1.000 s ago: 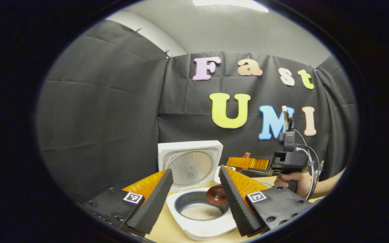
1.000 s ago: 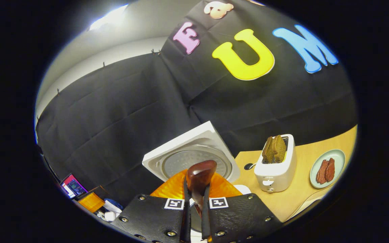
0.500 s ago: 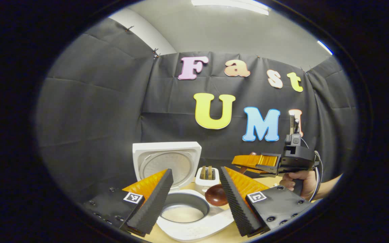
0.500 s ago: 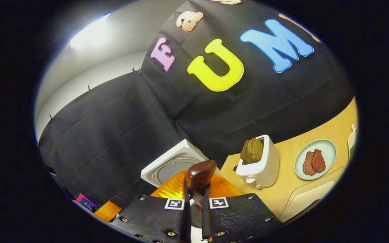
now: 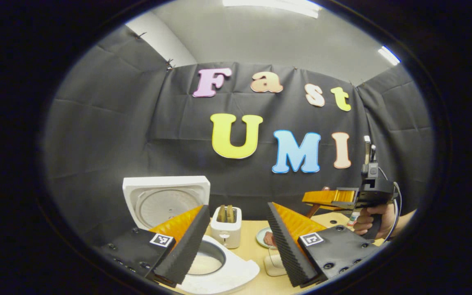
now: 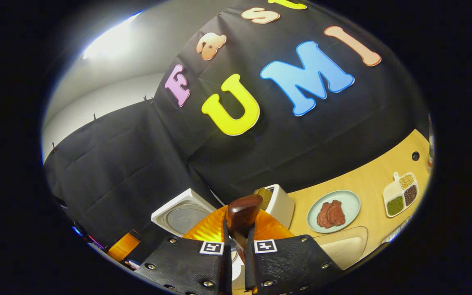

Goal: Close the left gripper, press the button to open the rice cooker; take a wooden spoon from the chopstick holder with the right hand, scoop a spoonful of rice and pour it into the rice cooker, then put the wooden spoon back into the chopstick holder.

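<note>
your rice cooker (image 5: 203, 262) stands open on the bench (image 5: 256, 254), lid up, with pale rice showing in the pot, so the button press is done and, by the look of it, so is the pour. your right gripper (image 6: 236, 250) has its jaws clamped on the wooden spoon (image 6: 242, 217), held up off the bench; what's left is getting it back into the chopstick holder, which i can't pick out. your left gripper (image 5: 236, 241) hangs by the cooker with jaws wide apart, holding nothing.

the left gripper view gives you the cooker's pot, the toaster (image 5: 226, 231) and your hand (image 5: 367, 219) on the right gripper. the right gripper view gives you the spoon grip close up, a plate (image 6: 333, 211) of meat and a small divided dish (image 6: 402, 198) farther along.
</note>
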The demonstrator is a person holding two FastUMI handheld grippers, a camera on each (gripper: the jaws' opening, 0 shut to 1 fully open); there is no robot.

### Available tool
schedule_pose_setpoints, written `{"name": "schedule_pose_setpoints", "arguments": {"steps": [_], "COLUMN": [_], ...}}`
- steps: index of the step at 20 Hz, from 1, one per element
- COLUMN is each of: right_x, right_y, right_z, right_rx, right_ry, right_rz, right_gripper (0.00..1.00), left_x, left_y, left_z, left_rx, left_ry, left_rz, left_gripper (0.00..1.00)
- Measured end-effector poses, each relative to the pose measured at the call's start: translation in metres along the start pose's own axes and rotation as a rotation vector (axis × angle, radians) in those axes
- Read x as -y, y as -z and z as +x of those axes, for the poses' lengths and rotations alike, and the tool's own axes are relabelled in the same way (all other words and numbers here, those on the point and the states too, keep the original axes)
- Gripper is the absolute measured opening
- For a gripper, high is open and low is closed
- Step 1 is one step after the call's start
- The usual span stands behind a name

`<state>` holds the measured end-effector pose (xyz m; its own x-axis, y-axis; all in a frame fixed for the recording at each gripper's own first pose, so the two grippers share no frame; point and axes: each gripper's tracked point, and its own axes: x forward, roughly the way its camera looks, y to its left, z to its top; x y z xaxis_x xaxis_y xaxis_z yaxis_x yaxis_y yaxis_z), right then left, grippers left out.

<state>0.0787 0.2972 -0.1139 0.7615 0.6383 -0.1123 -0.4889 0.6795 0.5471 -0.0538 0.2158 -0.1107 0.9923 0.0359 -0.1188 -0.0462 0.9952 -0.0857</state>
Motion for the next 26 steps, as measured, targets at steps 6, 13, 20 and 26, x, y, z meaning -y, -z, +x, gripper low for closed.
{"name": "schedule_pose_setpoints", "arguments": {"steps": [6,13,20,26], "right_x": [0.055,0.113,0.18,0.229], "right_y": [-0.031,-0.05,-0.069,-0.065], "right_z": [-0.04,-0.085,-0.128,-0.15], "right_rx": [0.041,0.092,0.142,0.15], "right_ry": [0.1,0.227,0.361,0.462], "right_rz": [-0.004,0.024,0.047,0.065], "right_gripper": [0.13,0.13,0.12,0.13], "left_x": [0.043,0.096,0.124,0.133], "left_y": [0.003,-0.004,-0.008,-0.011], "left_z": [0.016,0.028,0.038,0.045], "left_rx": [-0.015,-0.026,-0.02,-0.024], "left_ry": [0.052,0.142,0.18,0.185], "left_rz": [0.002,0.018,0.018,0.033], "left_gripper": [0.97,0.97,0.97,0.96]}}
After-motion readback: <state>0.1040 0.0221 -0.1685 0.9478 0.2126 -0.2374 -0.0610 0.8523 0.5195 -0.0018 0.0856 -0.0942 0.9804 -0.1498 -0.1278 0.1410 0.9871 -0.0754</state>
